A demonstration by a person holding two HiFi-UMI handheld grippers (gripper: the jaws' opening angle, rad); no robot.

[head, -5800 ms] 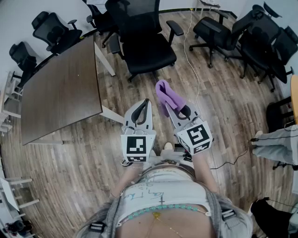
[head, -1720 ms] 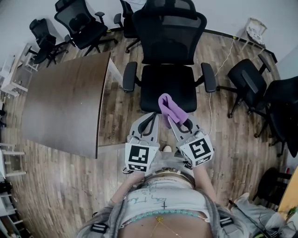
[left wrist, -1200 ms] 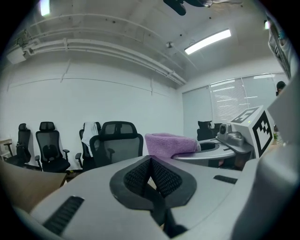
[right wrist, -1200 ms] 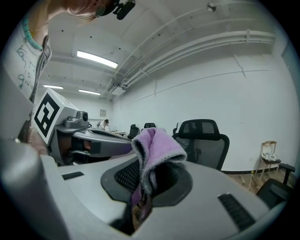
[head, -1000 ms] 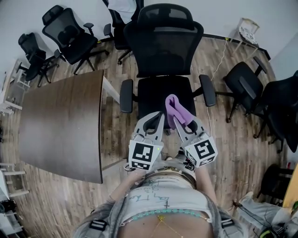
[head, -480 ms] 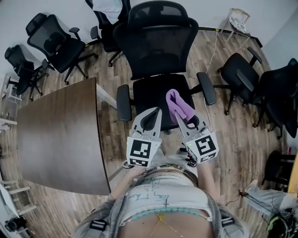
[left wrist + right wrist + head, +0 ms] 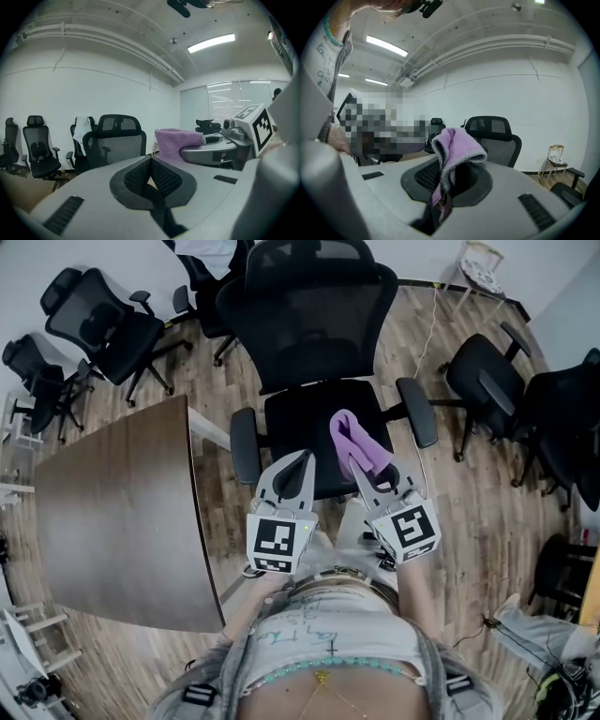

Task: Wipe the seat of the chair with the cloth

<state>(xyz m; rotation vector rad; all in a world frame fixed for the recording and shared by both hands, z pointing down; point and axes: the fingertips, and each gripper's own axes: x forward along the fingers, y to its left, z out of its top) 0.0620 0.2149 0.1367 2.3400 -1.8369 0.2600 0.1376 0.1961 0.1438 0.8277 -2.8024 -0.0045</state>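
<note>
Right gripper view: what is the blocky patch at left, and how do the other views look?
Right gripper view: a mosaic laid on afterwards; the cloth is sharp. Left gripper view: fisheye, dark corners, ceiling light blown out. Head view: table edges bow, light is even, no motion blur.

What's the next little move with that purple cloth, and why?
Probably lower the right hand-held gripper until the purple terry cloth clamped in its jaws meets the black padded chair seat; the cloth seems held above the seat, not yet touching it.
</note>
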